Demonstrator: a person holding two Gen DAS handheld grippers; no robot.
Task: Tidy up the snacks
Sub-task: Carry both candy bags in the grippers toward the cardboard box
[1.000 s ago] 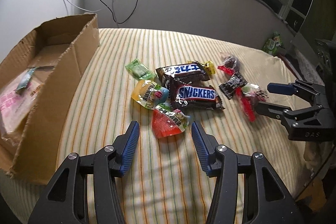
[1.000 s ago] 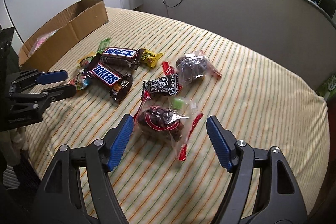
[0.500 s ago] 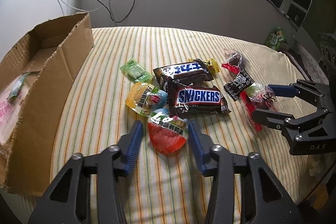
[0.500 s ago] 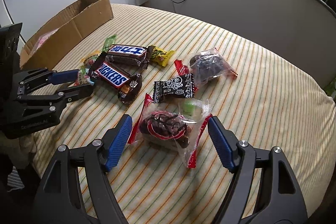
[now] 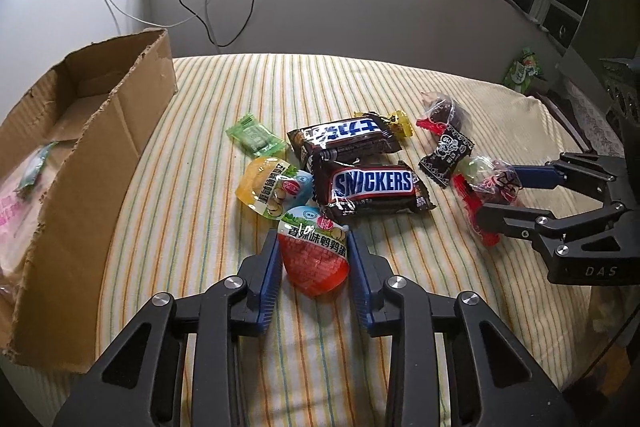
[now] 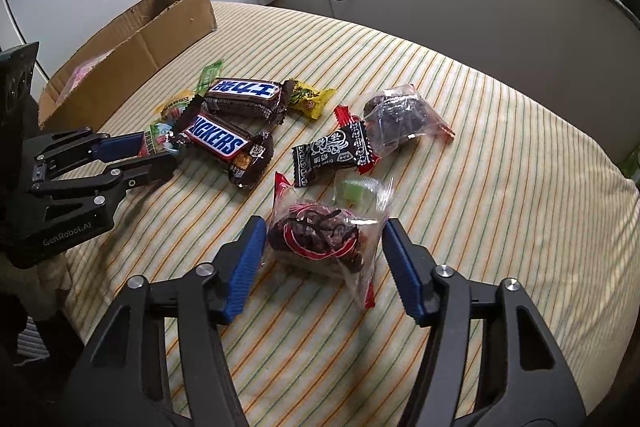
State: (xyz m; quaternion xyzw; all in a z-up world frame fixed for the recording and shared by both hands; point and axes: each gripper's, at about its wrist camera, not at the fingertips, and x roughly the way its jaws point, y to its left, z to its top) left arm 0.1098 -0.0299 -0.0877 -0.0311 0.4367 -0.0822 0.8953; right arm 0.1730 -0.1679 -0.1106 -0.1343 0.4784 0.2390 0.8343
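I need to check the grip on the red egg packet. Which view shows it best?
The left wrist view: the red egg packet sits close up between the left gripper's blue pads, label readable. The right wrist view shows only a sliver of it, mostly hidden behind that gripper.

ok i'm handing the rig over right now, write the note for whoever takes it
Left gripper: jaws have just been closing and now pinch the red egg-snack pouch, which lies on the striped cloth.
Right gripper: jaws closing around the clear bag of dark snacks; pads not yet pressing it.
Cardboard box sits at the left, with a pink packet inside.
Left to do: the Snickers bar, the second chocolate bar, green, yellow and black packets and another clear bag remain on the cloth.
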